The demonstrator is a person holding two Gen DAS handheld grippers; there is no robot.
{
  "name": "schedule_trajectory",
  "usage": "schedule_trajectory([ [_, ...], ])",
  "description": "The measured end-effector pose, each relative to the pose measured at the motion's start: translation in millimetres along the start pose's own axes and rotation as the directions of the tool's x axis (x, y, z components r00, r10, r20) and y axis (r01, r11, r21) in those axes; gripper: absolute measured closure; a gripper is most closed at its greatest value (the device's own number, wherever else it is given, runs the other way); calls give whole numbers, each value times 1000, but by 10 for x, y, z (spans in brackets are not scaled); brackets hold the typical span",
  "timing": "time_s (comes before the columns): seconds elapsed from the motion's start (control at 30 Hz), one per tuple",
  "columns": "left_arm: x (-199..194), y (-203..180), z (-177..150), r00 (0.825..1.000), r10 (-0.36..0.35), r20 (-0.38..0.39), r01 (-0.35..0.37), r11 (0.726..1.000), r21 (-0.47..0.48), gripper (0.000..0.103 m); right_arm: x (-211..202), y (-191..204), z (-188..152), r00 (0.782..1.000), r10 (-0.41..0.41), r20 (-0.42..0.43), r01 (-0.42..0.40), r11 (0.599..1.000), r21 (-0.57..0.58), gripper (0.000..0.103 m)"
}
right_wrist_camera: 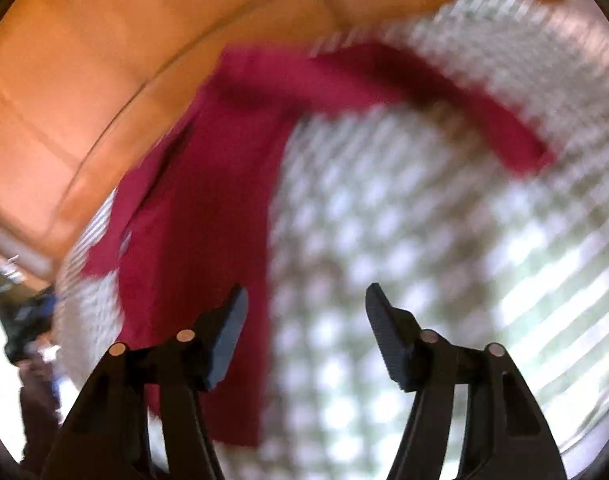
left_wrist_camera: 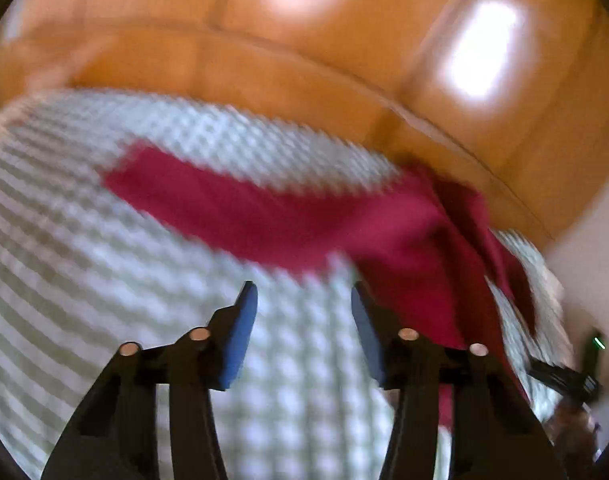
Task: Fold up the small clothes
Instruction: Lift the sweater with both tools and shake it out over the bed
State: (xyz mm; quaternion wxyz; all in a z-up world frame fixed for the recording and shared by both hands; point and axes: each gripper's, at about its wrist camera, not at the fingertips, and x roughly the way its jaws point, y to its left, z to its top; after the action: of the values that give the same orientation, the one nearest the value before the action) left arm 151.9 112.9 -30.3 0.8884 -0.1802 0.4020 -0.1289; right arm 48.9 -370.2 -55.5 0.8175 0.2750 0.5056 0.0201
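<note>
Red garment laid out on the checked cloth, folding not finished.

Left wrist view: left gripper (left_wrist_camera: 304,294) with fingers apart and nothing between them; red garment (left_wrist_camera: 288,220) lying on the white checked cloth (left_wrist_camera: 84,260), one part flat, the other bunched near the orange sofa (left_wrist_camera: 304,60). Right wrist view: right gripper (right_wrist_camera: 306,296) also parted and empty; garment bent in an L, perhaps half folded, hard to judge through blur. Still to square up.

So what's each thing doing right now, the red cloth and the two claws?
Red cloth: lying loose and rumpled on the checked cover, not folded neatly, nothing gripping it.
Left claw: open, empty, over the checked cover.
Right claw: open, empty, beside the cloth's edge.
</note>
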Motion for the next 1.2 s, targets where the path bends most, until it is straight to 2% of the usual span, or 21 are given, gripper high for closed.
schedule_trajectory([
  [0.07,173,-231,-247,991,-101,-83,104,994,28,57,149,137,-121,999,16,-30,-17,1000,-23,48],
  [0.13,339,-411,-424,980,-143,-141,150,988,44,57,239,239,-161,998,34,-47,-35,999,-29,48],
  [0.17,459,-499,-504,968,-172,-182,181,983,36,57,263,280,-162,998,39,-52,-41,998,-37,51],
  [0.23,620,-623,-597,956,-194,-222,204,979,22,57,320,313,-139,996,52,-67,-54,998,-35,60],
  [0.3,756,-741,-660,942,-218,-255,230,973,19,60,383,311,-105,995,61,-82,-65,997,-43,80],
  [0.33,816,-788,-682,942,-207,-264,221,975,24,70,392,322,-100,995,50,-86,-55,997,-52,85],
  [0.37,837,-806,-681,943,-197,-268,213,977,31,90,384,333,-95,996,43,-83,-48,997,-56,93],
  [0.4,833,-803,-669,945,-194,-263,208,978,27,94,350,367,-90,997,41,-72,-45,997,-60,94],
  [0.53,470,-740,-544,964,-188,-189,198,980,35,96,-140,542,-26,998,45,41,-39,989,-142,95],
  [0.63,-26,-639,-501,976,-184,-120,192,979,63,97,-626,661,-31,990,63,129,-34,976,-217,95],
  [0.7,-416,-546,-521,981,-181,-72,186,980,68,97,-840,689,-104,986,61,157,-18,966,-260,95],
  [0.8,-928,-343,-691,987,-158,-26,159,986,46,97,-957,593,-337,989,-20,149,66,948,-311,96],
  [0.9,-1151,-177,-1030,991,-118,-57,118,993,-4,97,-755,382,-643,981,-177,82,194,923,-332,96],
  [0.93,-1133,-158,-1105,992,-106,-76,105,994,-14,97,-630,279,-769,968,-246,58,251,905,-344,96],
  [1.03,-979,-6,-1435,986,-25,-167,19,999,-40,97,-362,33,-988,922,-387,22,367,854,-368,96],
  [1.07,-910,60,-1510,981,23,-191,-31,999,-41,97,-296,-9,-1034,912,-410,12,384,842,-378,96],
  [1.1,-868,102,-1524,977,14,-212,-27,998,-58,95,-282,-4,-1051,911,-413,12,386,841,-379,95],
  [1.13,-854,130,-1514,973,0,-231,-16,998,-68,95,-284,23,-1040,916,-400,7,373,847,-378,92],
  [1.17,-877,106,-1460,977,49,-208,-58,998,-38,93,-291,47,-1018,923,-385,1,357,855,-376,83],
  [1.2,-901,95,-1398,980,78,-183,-81,997,-9,79,-334,79,-978,931,-364,17,345,864,-368,62],
])
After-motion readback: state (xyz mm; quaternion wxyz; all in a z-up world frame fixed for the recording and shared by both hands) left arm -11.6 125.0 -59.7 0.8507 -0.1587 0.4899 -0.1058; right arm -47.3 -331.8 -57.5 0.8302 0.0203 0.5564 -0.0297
